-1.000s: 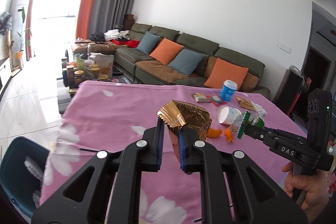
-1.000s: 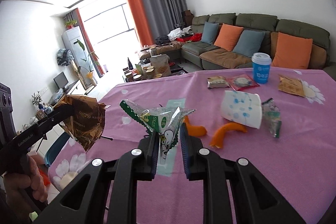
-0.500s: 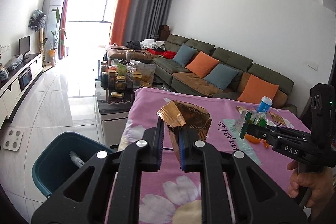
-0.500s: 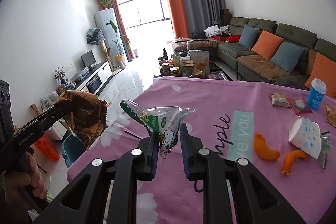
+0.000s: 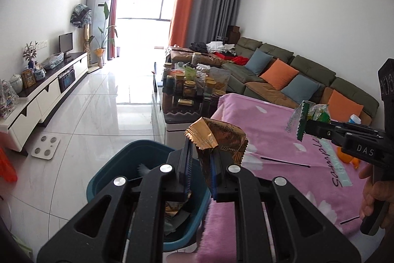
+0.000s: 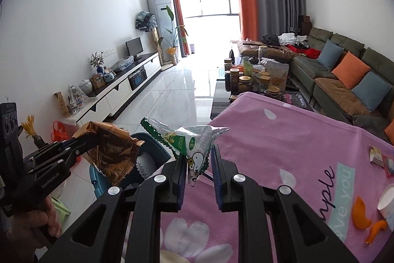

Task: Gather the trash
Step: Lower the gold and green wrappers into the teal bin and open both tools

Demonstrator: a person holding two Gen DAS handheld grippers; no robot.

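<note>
1. Left gripper (image 5: 200, 165) clamped on crumpled gold foil wrapper (image 5: 218, 139), above teal plastic bin (image 5: 110, 171).
2. Right gripper (image 6: 199, 173) clamped on green-white plastic wrapper (image 6: 189, 142), over pink desk (image 6: 283, 139) edge; early release risks missing bin.

Left gripper (image 5: 200, 159) and right gripper (image 6: 199, 165) both clamped, angled downward.

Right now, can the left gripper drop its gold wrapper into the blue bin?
Probably yes. The left gripper holds the gold wrapper just above the open blue bin, near the table's edge, with nothing between them. The wrapper should fall inside.
</note>
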